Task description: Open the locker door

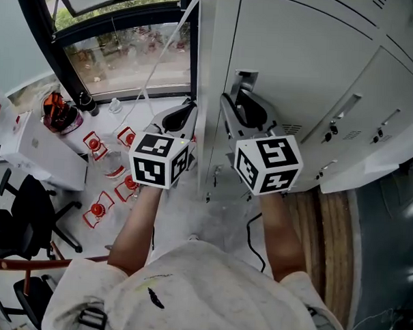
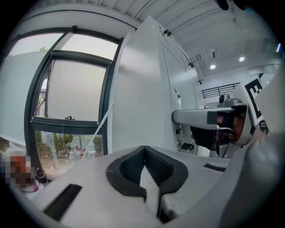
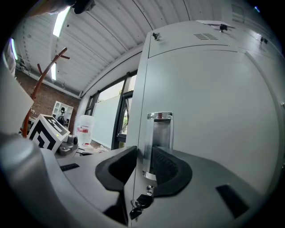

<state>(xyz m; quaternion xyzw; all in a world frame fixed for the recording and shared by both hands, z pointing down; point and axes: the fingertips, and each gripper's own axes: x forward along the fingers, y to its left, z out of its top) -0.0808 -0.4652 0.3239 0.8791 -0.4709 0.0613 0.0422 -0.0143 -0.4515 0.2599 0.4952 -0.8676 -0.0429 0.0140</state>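
Note:
The grey locker door [image 1: 307, 56] stands in front of me, with a chrome handle [image 1: 243, 80] near its left edge. My right gripper [image 1: 240, 104] is at that handle. In the right gripper view the handle [image 3: 160, 133] and the door's edge lie between the jaws of the right gripper [image 3: 143, 151], which stands open; the left pad [image 3: 122, 162] is clear of the handle. A bunch of keys [image 3: 140, 202] hangs from the lock below. My left gripper [image 1: 187, 111] hovers beside the locker's side wall [image 2: 142, 89], and in its own view the left gripper [image 2: 144, 149] is shut on nothing.
More locker doors [image 1: 373, 113] run off to the right. On the left are a window [image 1: 123, 48], a white box [image 1: 36, 150], an office chair [image 1: 20, 214] and red-and-white items [image 1: 98, 211] on the floor. A black cable [image 1: 254, 238] lies by the locker's foot.

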